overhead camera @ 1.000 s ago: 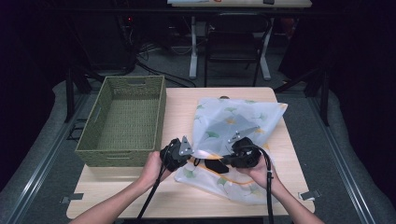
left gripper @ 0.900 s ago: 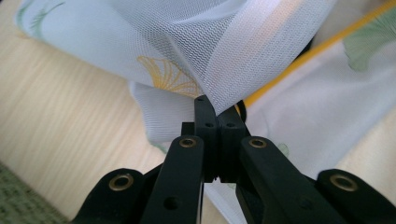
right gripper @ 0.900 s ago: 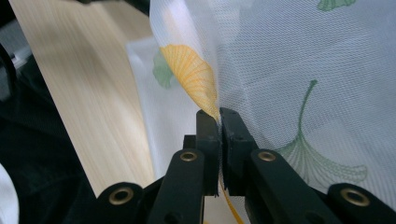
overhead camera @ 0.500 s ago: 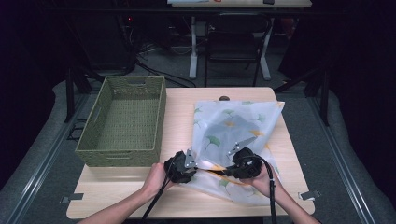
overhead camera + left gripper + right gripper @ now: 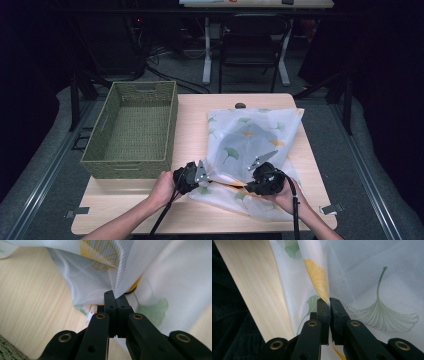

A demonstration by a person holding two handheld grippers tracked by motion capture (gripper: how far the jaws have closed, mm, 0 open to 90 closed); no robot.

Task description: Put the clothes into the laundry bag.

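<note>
Sheer white cloth (image 5: 252,145) printed with green and yellow ginkgo leaves lies on the right half of the wooden table (image 5: 192,125), its near edge lifted between my hands. My left gripper (image 5: 200,176) has its jaws pressed together on a gathered fold; the left gripper view shows the mesh weave bunching above the tips. My right gripper (image 5: 260,172) pinches the cloth at a yellow leaf, plain in the right gripper view. From the high view, a green woven basket (image 5: 132,131) sits left of the cloth.
</note>
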